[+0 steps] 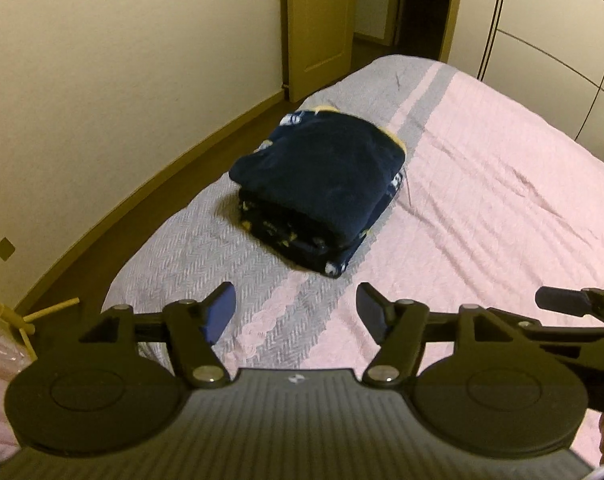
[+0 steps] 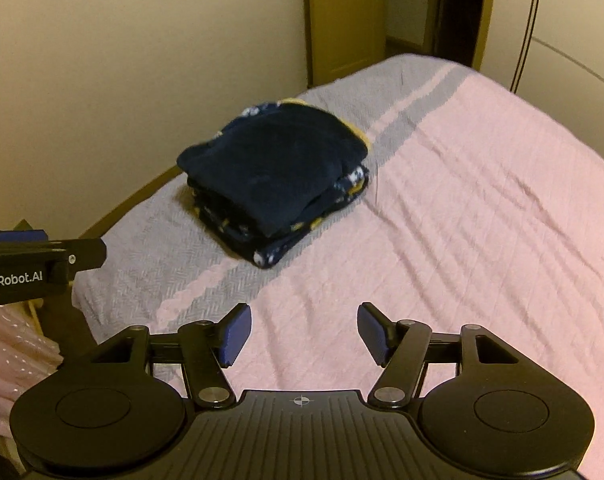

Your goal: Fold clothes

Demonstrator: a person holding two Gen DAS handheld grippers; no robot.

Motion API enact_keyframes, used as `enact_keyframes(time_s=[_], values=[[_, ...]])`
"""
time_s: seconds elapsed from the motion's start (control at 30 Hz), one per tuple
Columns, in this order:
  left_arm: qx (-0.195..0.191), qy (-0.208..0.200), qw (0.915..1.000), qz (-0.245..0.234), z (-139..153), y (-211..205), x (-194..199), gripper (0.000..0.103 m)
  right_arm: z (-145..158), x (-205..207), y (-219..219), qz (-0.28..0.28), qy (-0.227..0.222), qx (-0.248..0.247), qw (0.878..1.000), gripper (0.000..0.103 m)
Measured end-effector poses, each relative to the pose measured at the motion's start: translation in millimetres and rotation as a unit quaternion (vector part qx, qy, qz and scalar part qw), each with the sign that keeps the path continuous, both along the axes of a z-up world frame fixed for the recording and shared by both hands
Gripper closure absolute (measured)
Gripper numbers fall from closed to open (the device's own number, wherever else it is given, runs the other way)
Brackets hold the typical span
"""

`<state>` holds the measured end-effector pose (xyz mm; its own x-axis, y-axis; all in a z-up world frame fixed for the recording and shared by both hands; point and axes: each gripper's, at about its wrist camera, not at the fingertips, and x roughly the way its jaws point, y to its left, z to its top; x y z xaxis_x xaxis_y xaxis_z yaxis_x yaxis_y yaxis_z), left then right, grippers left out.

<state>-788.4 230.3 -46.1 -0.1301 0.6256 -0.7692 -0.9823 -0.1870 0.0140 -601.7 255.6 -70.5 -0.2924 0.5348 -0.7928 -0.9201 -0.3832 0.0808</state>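
A dark navy garment [image 1: 322,184] with yellow and white prints lies folded into a thick compact stack on the bed, near its left edge; the right wrist view shows the same garment [image 2: 278,184] from the right. My left gripper [image 1: 296,312] hovers open over the bedspread, short of the stack, nothing between its blue pads. My right gripper [image 2: 304,332] is open too, over the pink part of the cover, also apart from the stack. Each gripper shows at the edge of the other's view: the right gripper [image 1: 570,304], the left gripper [image 2: 42,256].
The bed [image 1: 482,184] has a pink cover with a grey herringbone band along its left side. A cream wall [image 1: 102,80] and wooden skirting run along the left. A wooden door [image 1: 322,24] and dark doorway stand beyond the bed's far end, white wardrobe panels [image 1: 562,40] at right.
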Motion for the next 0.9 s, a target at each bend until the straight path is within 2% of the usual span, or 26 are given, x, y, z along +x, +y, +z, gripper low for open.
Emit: enact_keyframes(time_s=[0.1,0.17,0.23,0.47,0.63,0.73,0.9], values=[[0.017,0.021,0.9996,-0.003,8,2,4,0.034,5,0,0,-0.008,0.0,0.016,1.0,0.04],[0.032,0.038,0.9987,-0.01,12,4,6,0.027,8,-1,0,-0.017,-0.003,0.027,0.999,0.04],[0.044,0.047,0.9977,-0.023,14,8,8,0.026,7,-5,1,-0.027,-0.018,0.036,0.999,0.039],[0.022,0.031,0.9963,-0.077,1,28,8,0.027,-5,-7,15,-0.065,-0.026,0.003,0.998,0.039],[0.003,0.033,0.9973,-0.065,-9,36,12,0.031,-13,-5,25,-0.076,-0.024,-0.014,0.997,0.039],[0.002,0.03,0.9978,-0.06,-9,33,17,0.031,-15,5,31,-0.057,-0.021,-0.017,0.998,0.039],[0.002,0.024,0.9996,-0.018,-11,27,36,0.031,-17,23,40,-0.022,-0.02,-0.021,0.999,0.039]])
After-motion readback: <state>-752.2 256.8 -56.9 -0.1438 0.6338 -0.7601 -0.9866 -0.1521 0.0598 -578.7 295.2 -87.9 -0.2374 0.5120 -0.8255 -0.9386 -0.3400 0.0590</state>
